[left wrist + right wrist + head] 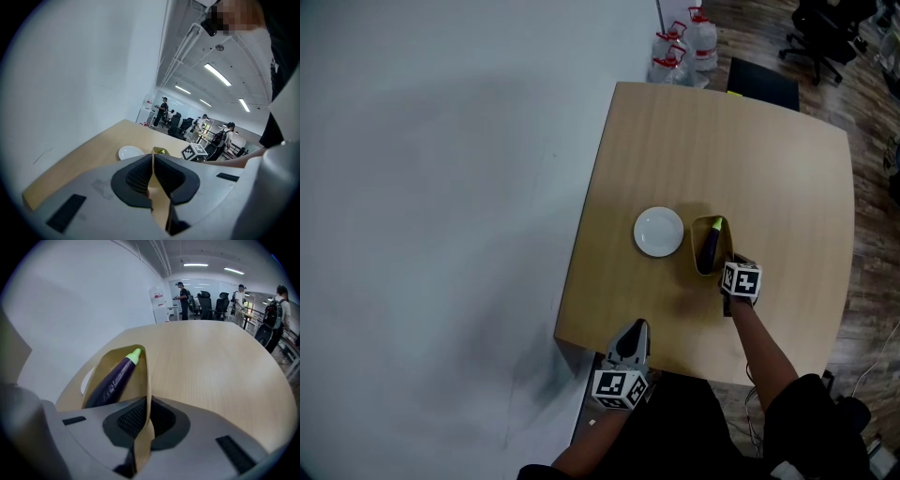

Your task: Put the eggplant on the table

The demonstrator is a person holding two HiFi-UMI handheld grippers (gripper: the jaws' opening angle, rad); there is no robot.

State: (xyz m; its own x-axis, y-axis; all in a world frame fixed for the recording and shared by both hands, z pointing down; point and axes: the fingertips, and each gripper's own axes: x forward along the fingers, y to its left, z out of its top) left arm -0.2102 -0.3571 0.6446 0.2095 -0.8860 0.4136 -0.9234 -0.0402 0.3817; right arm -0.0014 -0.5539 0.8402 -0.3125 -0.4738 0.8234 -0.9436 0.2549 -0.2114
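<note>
Wooden table (750, 159) carries one round white plate (659, 232) and one tan oval bowl (695, 246), with one glossy purple eggplant (711, 246) lying inside it. Of my two grippers, the right gripper (146, 408) pinches the bowl's thin rim and the left gripper (153, 161) is pressed together on nothing.

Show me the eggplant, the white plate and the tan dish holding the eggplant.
eggplant (111, 380), right gripper view, middle of its purple body.
white plate (659, 232), head view, its centre.
tan dish (137, 386), right gripper view, bare inner wall beside the eggplant.
</note>
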